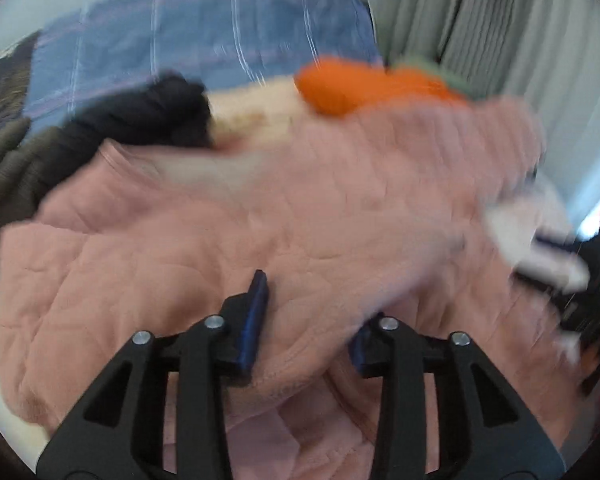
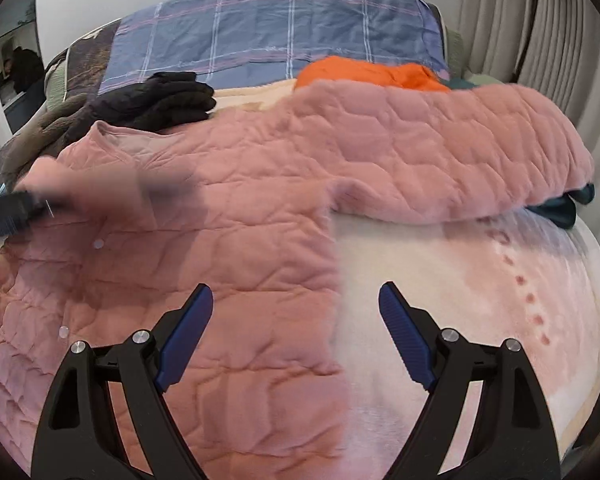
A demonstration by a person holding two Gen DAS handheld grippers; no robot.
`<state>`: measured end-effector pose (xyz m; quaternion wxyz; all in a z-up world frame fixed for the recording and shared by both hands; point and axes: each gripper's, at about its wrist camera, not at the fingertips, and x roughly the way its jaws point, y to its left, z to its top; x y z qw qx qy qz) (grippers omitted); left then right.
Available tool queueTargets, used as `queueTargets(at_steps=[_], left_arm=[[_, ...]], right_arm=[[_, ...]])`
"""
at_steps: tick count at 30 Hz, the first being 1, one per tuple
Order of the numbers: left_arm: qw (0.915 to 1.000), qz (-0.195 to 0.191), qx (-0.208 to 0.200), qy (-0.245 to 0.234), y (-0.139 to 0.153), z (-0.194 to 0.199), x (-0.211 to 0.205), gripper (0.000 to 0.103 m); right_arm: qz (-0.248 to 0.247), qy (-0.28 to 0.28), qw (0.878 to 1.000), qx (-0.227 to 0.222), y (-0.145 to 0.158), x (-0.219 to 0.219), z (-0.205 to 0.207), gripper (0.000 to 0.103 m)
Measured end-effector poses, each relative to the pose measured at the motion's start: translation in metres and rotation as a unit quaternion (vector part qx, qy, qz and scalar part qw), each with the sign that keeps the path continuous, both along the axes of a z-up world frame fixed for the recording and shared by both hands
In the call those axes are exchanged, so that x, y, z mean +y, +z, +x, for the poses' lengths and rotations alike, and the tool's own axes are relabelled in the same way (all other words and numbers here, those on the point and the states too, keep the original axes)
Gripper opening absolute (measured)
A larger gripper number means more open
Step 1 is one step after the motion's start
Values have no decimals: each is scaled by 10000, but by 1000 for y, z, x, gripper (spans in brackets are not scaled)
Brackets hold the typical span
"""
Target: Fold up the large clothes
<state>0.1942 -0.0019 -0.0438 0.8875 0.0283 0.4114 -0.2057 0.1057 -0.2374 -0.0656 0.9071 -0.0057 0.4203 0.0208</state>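
Nearest the right wrist camera, the right gripper [image 2: 296, 336] hangs with its blue-padded fingers [image 2: 188, 336] spread wide, holding nothing, above the edge where the pink quilted jacket [image 2: 228, 240] meets the pale blanket [image 2: 440, 264] under it. The jacket lies spread across the bed, its body to the left and one sleeve [image 2: 440, 152] stretched out to the right, the cuff draped over a dark teal garment [image 2: 560, 208]. A blurred shape at the left edge of this view may be the other tool, but that cannot be told.

In the left wrist view, the left gripper [image 1: 312, 320] has a fold of the pink jacket [image 1: 260, 216] bunched between its fingers [image 1: 254, 320]; the right finger is mostly buried in fabric, and whether the jaws are actually pinching is not clear. This view is heavily motion-blurred.

Beyond the jacket lie a black garment [image 2: 168, 100] near the collar and an orange one [image 2: 364, 72] past the sleeve. Farthest off are a blue plaid duvet [image 2: 280, 32] and grey curtains [image 2: 548, 20] on the right.
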Motion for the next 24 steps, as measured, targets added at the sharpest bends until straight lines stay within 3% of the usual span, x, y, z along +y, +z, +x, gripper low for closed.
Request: queueTargets(at_steps=[3, 5, 9, 13, 16, 18, 20, 21, 24], left_arm=[[9999, 151, 20, -46, -6, -8, 4, 47], [9999, 169, 36, -5, -2, -16, 15, 69], [9995, 304, -73, -30, 2, -53, 41, 76], [9970, 695, -235, 255, -3, -82, 72, 77], [9889, 1194, -485, 744, -2, -93, 94, 81], [9874, 1202, -519, 894, 0, -98, 109, 83], [9811, 1383, -623, 1199, 0, -97, 119, 85], [9789, 1414, -627, 1339, 0, -95, 126, 85], [9794, 1039, -474, 1664, 2, -90, 146, 85]], right_arm=[[394, 178, 9990, 100, 2, 2, 11, 86], [781, 349, 9961, 212, 3, 8, 24, 86], [1574, 558, 9847, 490, 2, 30, 51, 86], [2243, 731, 9612, 1430, -19, 54, 85, 86], [2405, 563, 9509, 1868, -37, 66, 103, 94], [2192, 562, 9571, 1809, -34, 78, 107, 91], [1564, 928, 9727, 1442, -17, 99, 104, 29], [1375, 1009, 9765, 1321, -10, 104, 104, 7], [917, 928, 9908, 372, 38, 107, 100, 7]])
